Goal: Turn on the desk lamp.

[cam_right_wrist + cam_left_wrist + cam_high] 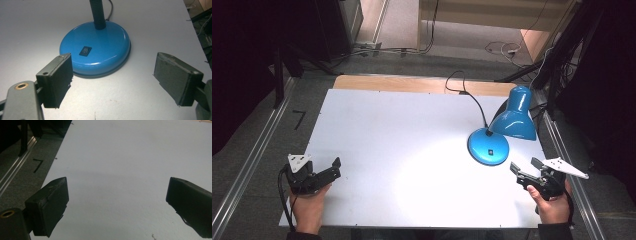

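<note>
A blue desk lamp stands at the right of the white table (pixel 402 130). Its round base (pixel 488 146) carries a black rocker switch (pixel 85 50), and a black gooseneck (pixel 97 12) rises to the blue shade (pixel 514 116), which points down. A bright pool of light lies on the table left of the base. My right gripper (pixel 525 165) is open just in front of the base (pixel 100 47), not touching it, with nothing between its fingers. At the table's near left corner, my left gripper (pixel 334 167) is open over bare table (pixel 117 157).
The lamp's black cord (pixel 457 82) runs off the far edge over a wooden strip (pixel 412 83). Metal rails (pixel 247 165) flank the table on both sides. Cables (pixel 502 49) lie on the floor beyond, and a black tape mark (pixel 38 165) sits on the floor at left.
</note>
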The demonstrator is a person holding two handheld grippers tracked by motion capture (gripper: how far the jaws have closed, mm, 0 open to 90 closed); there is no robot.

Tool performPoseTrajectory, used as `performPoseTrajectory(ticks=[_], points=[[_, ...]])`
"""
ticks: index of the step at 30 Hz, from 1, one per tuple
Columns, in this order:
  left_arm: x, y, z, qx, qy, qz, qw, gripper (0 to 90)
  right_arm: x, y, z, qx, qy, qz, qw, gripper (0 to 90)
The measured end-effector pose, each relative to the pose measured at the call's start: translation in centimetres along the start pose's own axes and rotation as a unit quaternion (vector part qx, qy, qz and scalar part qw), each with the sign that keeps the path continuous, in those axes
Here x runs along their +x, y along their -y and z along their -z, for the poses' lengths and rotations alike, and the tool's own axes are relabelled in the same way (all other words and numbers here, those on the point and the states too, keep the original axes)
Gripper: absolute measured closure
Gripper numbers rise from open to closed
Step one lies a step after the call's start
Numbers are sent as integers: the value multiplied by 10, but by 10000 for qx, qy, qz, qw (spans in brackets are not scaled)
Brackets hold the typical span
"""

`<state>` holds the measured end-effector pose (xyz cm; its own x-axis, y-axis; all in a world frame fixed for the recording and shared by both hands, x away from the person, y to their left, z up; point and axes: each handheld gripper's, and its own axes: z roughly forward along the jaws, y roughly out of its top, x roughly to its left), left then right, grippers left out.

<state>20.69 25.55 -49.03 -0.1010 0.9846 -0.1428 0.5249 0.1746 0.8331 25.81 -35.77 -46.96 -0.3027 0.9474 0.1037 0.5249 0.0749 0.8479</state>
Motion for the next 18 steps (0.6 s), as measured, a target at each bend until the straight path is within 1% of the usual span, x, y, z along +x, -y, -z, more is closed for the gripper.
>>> performPoseTrajectory(ticks=[7, 12, 18], points=[[0, 0, 0, 7, 4, -2, 10000, 52, -2, 2, 4, 18, 18, -61, 10000, 147], [0, 0, 0, 8, 7, 1, 10000, 52, -4, 5, 5, 78, 37, -61, 9999, 147], [0, 1, 0, 6, 9, 10, 10000, 52, -5, 6, 8, 79, 63, -68, 9999, 147]])
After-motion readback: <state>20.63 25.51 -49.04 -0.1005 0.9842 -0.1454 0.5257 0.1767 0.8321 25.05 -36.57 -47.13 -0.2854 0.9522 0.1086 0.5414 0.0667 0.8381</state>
